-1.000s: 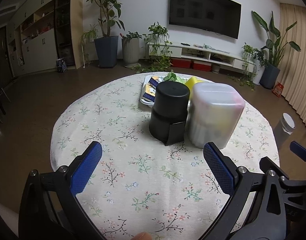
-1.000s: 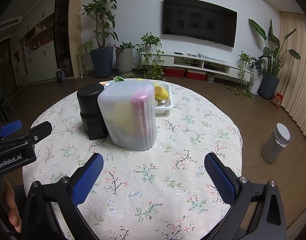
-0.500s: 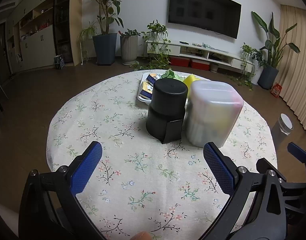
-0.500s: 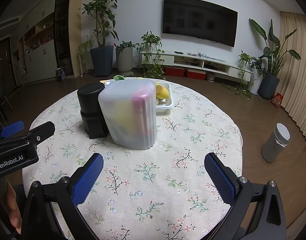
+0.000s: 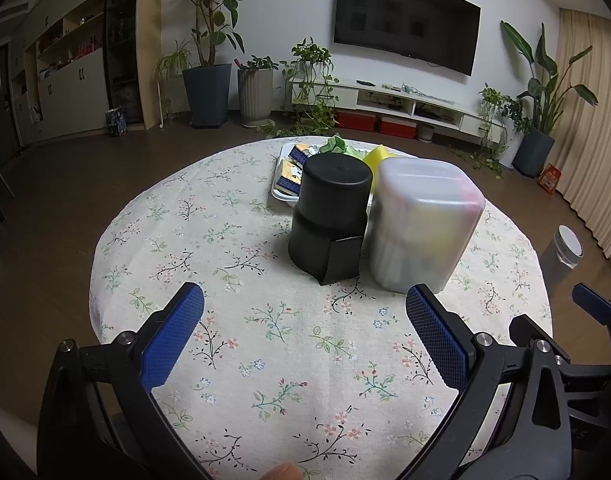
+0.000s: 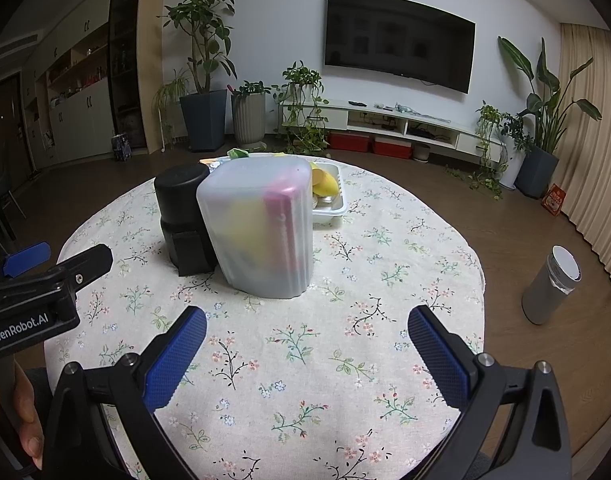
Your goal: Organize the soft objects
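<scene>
A frosted plastic container (image 5: pixel 421 224) (image 6: pixel 261 224) stands upside-down on the round floral table (image 5: pixel 265 340), with yellow and pink things dimly showing inside. A black cylindrical holder (image 5: pixel 329 220) (image 6: pixel 181 220) touches its left side. Behind both lies a white tray (image 5: pixel 281 196) (image 6: pixel 329 208) with yellow-and-blue sponges (image 5: pixel 291 176), a green item (image 5: pixel 335 145) and yellow pieces (image 6: pixel 324 186). My left gripper (image 5: pixel 303 334) hangs open above the near cloth, short of the holder. My right gripper (image 6: pixel 305 344) is open too, in front of the container, holding nothing.
A grey cylindrical bin (image 6: pixel 551 290) stands on the floor right of the table. Potted plants (image 5: pixel 207 80), a TV stand (image 5: pixel 389 104) and a wall TV (image 5: pixel 405 36) are far behind. A hand (image 6: pixel 9 412) holds the left gripper's handle.
The left wrist view has pulled back and shifted slightly, so the holder and container sit a little farther off. The right gripper has barely moved. Both stay open.
</scene>
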Motion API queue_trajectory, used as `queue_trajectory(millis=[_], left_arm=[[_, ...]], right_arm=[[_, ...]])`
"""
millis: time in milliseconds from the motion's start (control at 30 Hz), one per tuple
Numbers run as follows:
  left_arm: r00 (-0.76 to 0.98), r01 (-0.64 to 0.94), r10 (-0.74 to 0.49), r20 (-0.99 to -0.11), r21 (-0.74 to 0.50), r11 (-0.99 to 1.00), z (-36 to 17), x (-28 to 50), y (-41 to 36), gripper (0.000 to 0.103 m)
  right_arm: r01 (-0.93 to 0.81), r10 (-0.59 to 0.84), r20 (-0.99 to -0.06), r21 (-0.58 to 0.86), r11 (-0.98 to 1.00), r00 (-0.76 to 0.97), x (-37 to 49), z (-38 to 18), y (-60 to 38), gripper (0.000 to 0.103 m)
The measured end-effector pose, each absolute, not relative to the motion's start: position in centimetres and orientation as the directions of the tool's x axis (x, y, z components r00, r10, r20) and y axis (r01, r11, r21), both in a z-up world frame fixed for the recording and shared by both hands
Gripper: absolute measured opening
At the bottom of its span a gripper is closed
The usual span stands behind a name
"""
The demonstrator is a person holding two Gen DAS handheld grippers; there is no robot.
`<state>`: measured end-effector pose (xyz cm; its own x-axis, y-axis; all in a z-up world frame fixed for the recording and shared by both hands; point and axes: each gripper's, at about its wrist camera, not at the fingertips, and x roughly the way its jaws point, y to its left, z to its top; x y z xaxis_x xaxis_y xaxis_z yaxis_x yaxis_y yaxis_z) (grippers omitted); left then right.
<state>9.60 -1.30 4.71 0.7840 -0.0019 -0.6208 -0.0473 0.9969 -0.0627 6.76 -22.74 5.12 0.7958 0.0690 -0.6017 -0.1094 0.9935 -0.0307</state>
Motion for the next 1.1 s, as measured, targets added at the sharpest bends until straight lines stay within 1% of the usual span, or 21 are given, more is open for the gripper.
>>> queue_trajectory(millis=[1100], left_arm=[[0.781,-0.041,-0.005,-0.625,-0.059,0.997,4.20,9.84,-1.49,0.103]], right_arm=[[-0.111,0.070,-0.605,-0.031,0.993,0.793,6.72,5.29,-22.76,0.103]])
